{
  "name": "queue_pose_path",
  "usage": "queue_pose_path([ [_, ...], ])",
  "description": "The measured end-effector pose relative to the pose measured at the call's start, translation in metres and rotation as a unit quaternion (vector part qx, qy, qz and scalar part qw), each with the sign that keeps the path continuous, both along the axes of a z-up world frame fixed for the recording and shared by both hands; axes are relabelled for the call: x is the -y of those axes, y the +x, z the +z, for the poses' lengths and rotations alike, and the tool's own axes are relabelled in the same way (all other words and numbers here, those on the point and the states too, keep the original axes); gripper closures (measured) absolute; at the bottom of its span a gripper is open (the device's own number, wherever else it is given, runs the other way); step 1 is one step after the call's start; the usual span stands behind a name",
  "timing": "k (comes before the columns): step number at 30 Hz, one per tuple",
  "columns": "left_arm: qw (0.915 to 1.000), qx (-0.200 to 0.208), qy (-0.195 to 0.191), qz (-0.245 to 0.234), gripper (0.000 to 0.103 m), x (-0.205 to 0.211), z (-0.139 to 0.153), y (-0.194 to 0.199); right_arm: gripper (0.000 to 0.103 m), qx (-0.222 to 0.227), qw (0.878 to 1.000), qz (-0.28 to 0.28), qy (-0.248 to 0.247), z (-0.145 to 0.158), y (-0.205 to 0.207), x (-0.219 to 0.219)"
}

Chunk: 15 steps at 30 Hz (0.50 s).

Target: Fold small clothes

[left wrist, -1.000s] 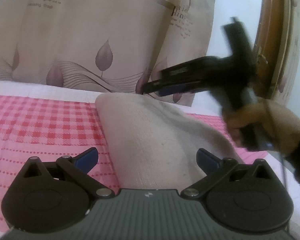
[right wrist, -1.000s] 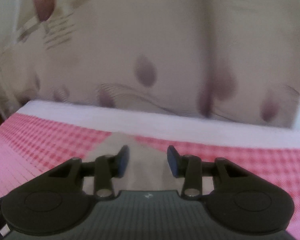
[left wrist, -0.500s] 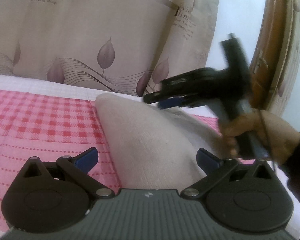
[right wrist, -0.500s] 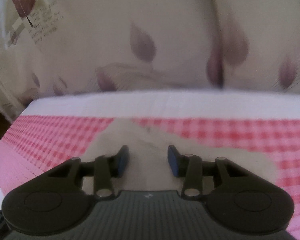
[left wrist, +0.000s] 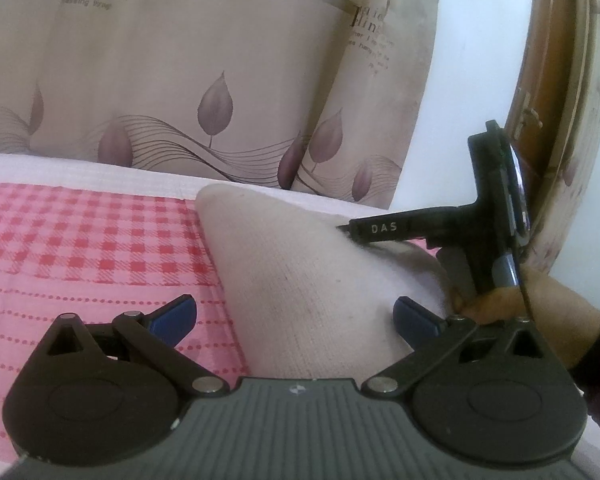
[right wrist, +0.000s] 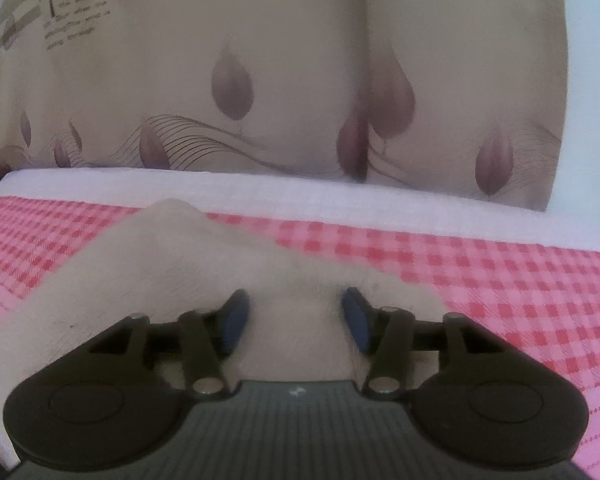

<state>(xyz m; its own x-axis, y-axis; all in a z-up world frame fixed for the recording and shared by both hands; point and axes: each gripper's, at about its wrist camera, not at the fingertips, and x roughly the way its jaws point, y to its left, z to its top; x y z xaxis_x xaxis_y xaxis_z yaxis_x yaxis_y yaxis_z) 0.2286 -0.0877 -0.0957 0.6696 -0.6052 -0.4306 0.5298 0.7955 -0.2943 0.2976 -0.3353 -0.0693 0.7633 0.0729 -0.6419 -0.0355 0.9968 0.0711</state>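
Observation:
A beige knitted garment (left wrist: 300, 276) lies on a pink and red checked bedsheet (left wrist: 80, 240). My left gripper (left wrist: 294, 316) is open and low over the garment's near end, with the cloth running between its blue pads. My right gripper shows in the left wrist view (left wrist: 348, 229), coming in from the right with its tip on the cloth's right edge. In the right wrist view the right gripper (right wrist: 294, 318) is open, its blue pads apart with the garment (right wrist: 160, 264) between and below them.
A beige curtain (left wrist: 220, 72) with a leaf print hangs behind the bed. A white strip of bedding (left wrist: 80, 168) runs along the far edge. A brown wooden door (left wrist: 560, 100) stands at the right, next to a white wall.
The right gripper has come down from above the garment to its right edge. Its view now looks lower, onto the cloth. The left gripper has barely moved.

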Motion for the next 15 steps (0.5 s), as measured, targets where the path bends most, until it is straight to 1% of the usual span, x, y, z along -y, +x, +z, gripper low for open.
queue_pose_path([
  [1, 1.0000, 0.000, 0.001, 0.000, 0.000, 0.000, 0.000, 0.000, 0.041, 0.002, 1.000, -0.006, 0.001, 0.000, 0.000, 0.000],
  [2, 1.0000, 0.000, 0.001, 0.000, 0.000, 0.000, 0.000, 0.000, 0.032, 0.005, 1.000, -0.016, -0.004, 0.002, -0.004, 0.001],
  [5, 1.0000, 0.001, 0.002, 0.001, 0.000, -0.001, 0.000, 0.000, 0.032, 0.039, 0.999, -0.028, -0.011, 0.014, -0.027, -0.003],
  [8, 1.0000, 0.001, 0.003, 0.001, 0.000, -0.001, 0.000, 0.000, 0.032, 0.064, 0.996, -0.041, -0.037, 0.023, -0.058, -0.010],
  [9, 1.0000, 0.001, 0.003, 0.001, 0.000, -0.001, 0.000, 0.000, 0.032, 0.065, 0.996, -0.043, -0.041, 0.022, -0.067, -0.010],
  [11, 1.0000, 0.000, 0.005, 0.001, 0.000, -0.001, 0.000, 0.000, 0.031, 0.044, 0.997, -0.044, -0.049, 0.009, -0.080, -0.011],
  [12, 1.0000, 0.000, 0.005, 0.002, 0.000, -0.002, 0.000, 0.000, 0.030, 0.038, 0.997, -0.048, -0.042, -0.001, -0.085, -0.008],
  [13, 1.0000, -0.001, 0.004, 0.003, 0.000, -0.003, 0.000, 0.001, 0.028, 0.041, 0.998, -0.054, -0.012, -0.006, -0.089, 0.001],
  [14, 1.0000, -0.002, -0.005, 0.001, 0.000, -0.007, 0.000, 0.001, 0.027, 0.034, 0.997, -0.064, 0.030, -0.009, -0.089, 0.012],
  [15, 0.9997, -0.006, -0.022, -0.007, 0.000, -0.013, 0.001, 0.002, 0.027, 0.021, 0.993, -0.078, 0.085, -0.008, -0.089, 0.026],
])
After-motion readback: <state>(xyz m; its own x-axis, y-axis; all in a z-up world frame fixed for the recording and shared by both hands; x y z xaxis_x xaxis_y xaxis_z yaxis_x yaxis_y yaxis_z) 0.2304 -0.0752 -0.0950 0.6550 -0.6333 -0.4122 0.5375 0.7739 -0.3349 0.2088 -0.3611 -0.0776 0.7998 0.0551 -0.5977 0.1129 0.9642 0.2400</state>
